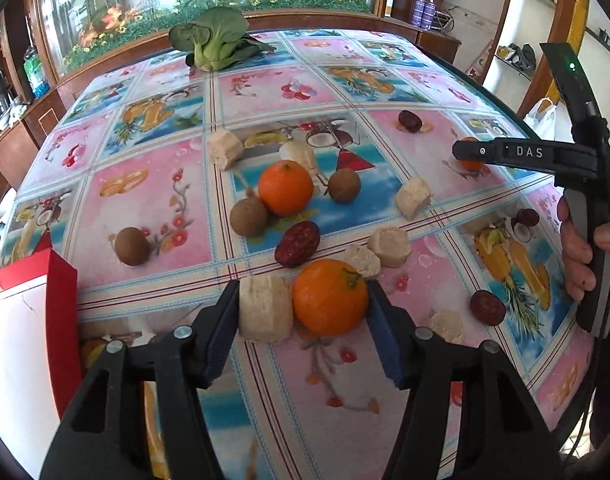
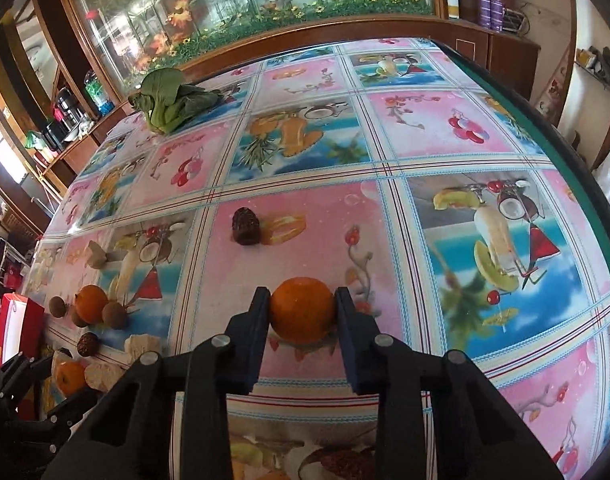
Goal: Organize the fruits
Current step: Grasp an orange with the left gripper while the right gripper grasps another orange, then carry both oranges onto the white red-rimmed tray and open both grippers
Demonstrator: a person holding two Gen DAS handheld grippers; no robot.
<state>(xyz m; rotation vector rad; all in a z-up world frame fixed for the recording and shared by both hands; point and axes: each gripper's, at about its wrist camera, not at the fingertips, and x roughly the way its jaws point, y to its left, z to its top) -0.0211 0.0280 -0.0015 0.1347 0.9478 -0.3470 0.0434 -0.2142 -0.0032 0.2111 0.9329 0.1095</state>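
In the left wrist view my left gripper (image 1: 305, 308) is open, its jaws around an orange (image 1: 329, 297) and a pale cut chunk (image 1: 265, 309) that lie side by side on the table. A second orange (image 1: 285, 187), brown longans (image 1: 249, 216) and red dates (image 1: 297, 243) lie beyond. In the right wrist view my right gripper (image 2: 303, 310) has both pads against another orange (image 2: 303, 309) resting on the tablecloth. A dark date (image 2: 245, 226) lies farther ahead. The right gripper shows in the left view (image 1: 471, 151) at the right.
A fruit-print tablecloth (image 1: 153, 208) covers the table. A bok choy (image 1: 213, 40) lies at the far edge. A red and white box (image 1: 25, 328) stands at the near left. Pale chunks (image 1: 413, 197) lie scattered. A wooden cabinet with glass stands behind.
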